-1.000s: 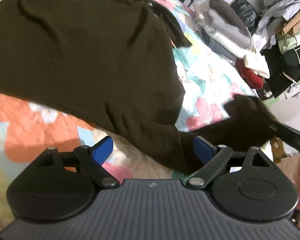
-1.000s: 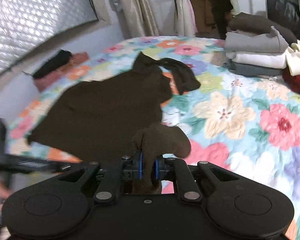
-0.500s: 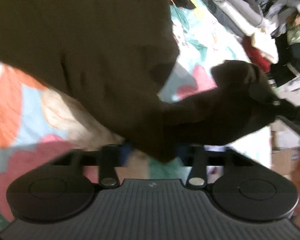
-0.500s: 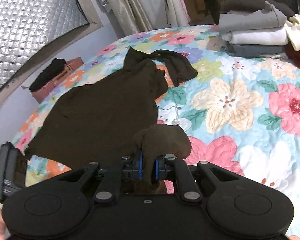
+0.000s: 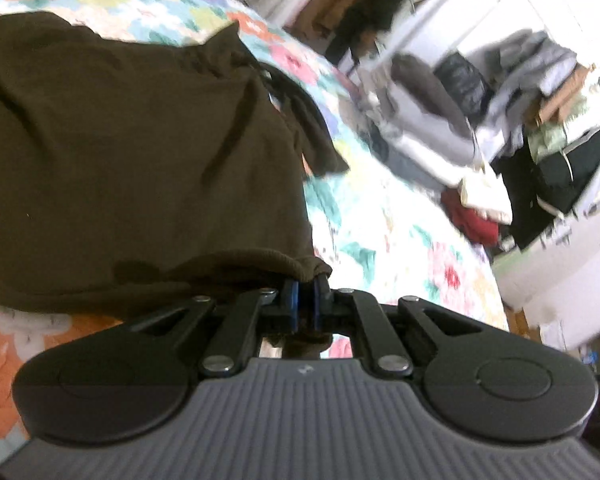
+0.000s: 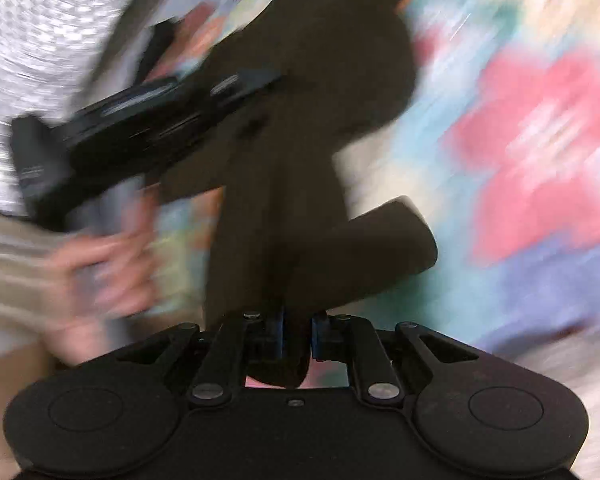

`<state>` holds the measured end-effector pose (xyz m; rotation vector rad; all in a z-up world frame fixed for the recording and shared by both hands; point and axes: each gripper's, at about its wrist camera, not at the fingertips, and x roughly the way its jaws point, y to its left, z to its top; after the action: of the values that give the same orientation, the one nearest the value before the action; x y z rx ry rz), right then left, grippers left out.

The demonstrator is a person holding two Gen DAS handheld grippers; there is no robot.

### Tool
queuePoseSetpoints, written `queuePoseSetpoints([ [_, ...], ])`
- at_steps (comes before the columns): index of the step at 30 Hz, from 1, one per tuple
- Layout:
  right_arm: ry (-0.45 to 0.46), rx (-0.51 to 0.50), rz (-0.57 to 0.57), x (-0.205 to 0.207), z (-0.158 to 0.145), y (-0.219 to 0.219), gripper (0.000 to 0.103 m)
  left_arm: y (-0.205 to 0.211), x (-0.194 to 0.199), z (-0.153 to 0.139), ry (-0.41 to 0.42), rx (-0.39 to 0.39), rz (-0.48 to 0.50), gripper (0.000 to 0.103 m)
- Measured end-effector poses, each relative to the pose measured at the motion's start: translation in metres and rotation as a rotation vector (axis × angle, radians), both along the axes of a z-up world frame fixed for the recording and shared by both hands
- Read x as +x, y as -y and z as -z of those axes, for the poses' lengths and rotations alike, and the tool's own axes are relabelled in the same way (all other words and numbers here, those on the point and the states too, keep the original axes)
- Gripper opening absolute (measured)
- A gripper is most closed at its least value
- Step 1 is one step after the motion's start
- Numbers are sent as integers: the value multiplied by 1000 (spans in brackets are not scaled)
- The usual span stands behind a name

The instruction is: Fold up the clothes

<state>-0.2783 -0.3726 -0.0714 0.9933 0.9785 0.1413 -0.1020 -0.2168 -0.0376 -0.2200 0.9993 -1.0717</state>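
Left gripper [image 5: 305,292] pinches the brown garment [image 5: 132,152] hem; right gripper [image 6: 297,330] pinches its sleeve. Keep both corners taut and level — lay flat on quilt [image 5: 380,220].

Legible text: none. Small pale emblem on ribbed grey plastic gripper housing [image 5: 302,371], not readable as lettering.

The sweater [image 5: 132,152] is a plain dark olive-brown with no print. The quilt [image 5: 384,232] under it is pale with big flowers in pink, orange, teal and lilac. The left tool [image 5: 305,300] is black with blue pads and a ribbed grey body; the right tool [image 6: 297,334] is all black with blue pads. Folded clothes [image 5: 428,120] behind are grey and white, with one red piece [image 5: 474,222].
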Motion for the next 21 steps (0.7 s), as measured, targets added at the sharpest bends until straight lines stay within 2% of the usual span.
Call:
queuePoseSetpoints([
  [2,25,153,-34,5,8,-1,20,2,4,8,-23,29,20,8],
  [3,16,148,-11,6,9,2,21,3,7,14,-39,50,29,10],
  [6,-20,-93,57,0,0,9,36,-5,11,24,-52,115,47,23],
  [9,-35,-356,70,-8,-16,6,40,-15,10,25,-32,140,50,38],
  [14,10,-711,32,-11,-42,-16,42,-18,9,27,-51,78,65,36],
  [18,112,-889,-18,-13,-64,-28,45,-6,12,33,-145,-41,104,35],
  [21,205,-853,-122,-12,-71,-36,57,1,15,38,-184,-72,94,35],
])
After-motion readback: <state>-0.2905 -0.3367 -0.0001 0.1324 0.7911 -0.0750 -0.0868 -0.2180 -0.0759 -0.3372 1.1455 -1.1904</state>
